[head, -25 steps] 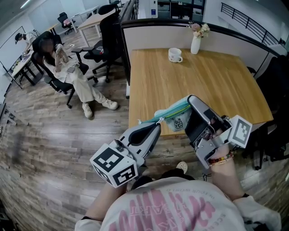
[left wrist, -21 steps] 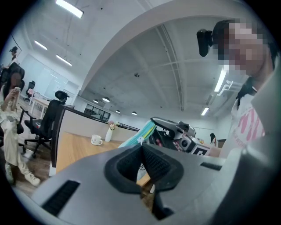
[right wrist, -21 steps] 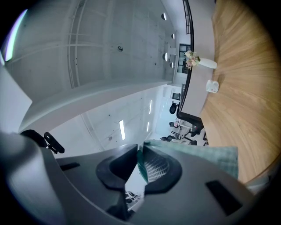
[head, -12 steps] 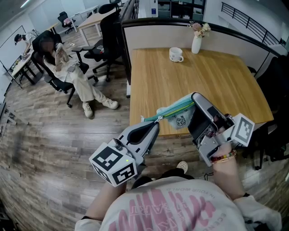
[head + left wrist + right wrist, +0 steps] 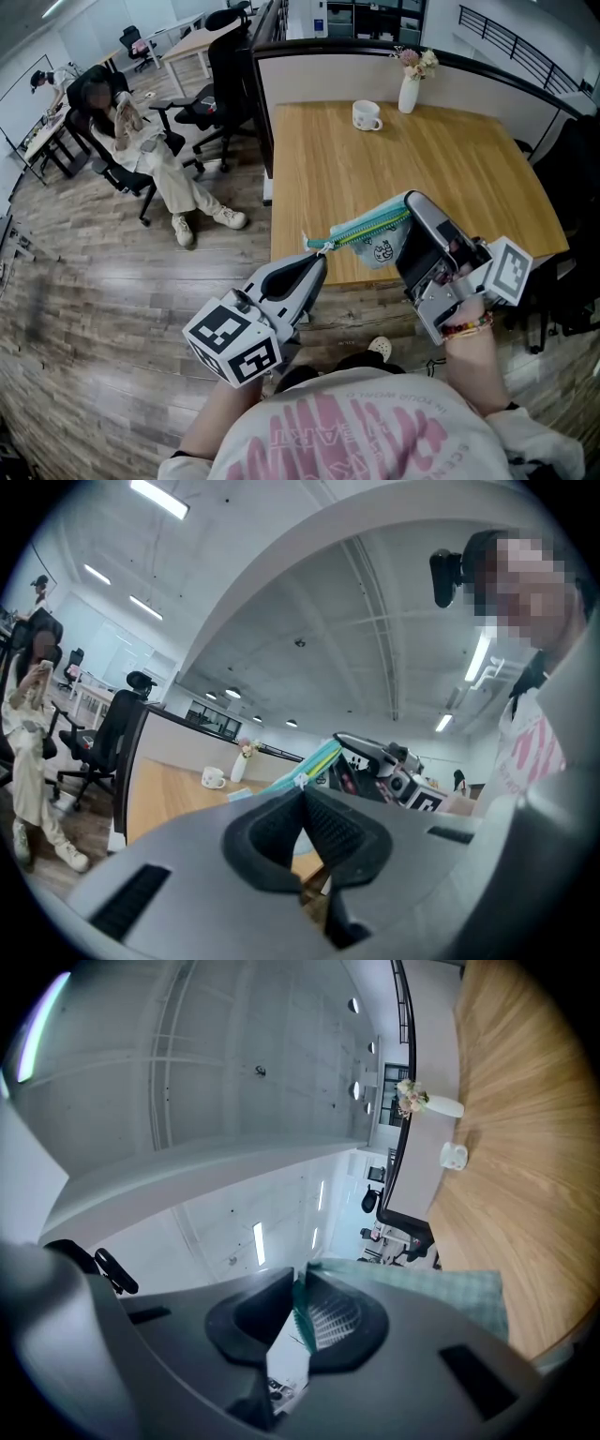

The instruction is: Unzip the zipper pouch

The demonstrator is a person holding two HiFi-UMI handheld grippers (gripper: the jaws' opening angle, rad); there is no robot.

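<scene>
A teal zipper pouch [image 5: 378, 246] hangs in the air over the wooden table's [image 5: 441, 159] near edge, its zipper line stretched taut between my two grippers. My left gripper [image 5: 317, 251] is shut on the small white zipper pull [image 5: 300, 782] at the pouch's left end. My right gripper [image 5: 412, 200] is shut on the pouch's upper right end, with teal fabric [image 5: 422, 1288] pinched between its pads. In the left gripper view the pouch [image 5: 317, 761] rises just beyond the jaws, with the right gripper [image 5: 375, 759] behind it.
A white mug [image 5: 365, 114] and a white vase with flowers [image 5: 408, 86] stand at the table's far side, before a low partition [image 5: 328, 70]. A person [image 5: 131, 131] sits on an office chair on the wooden floor at the left. Another chair [image 5: 220, 89] stands by the table's left corner.
Both grippers and the pouch between them have drifted a little to the right. The grips and the stretch of the zipper look the same.
</scene>
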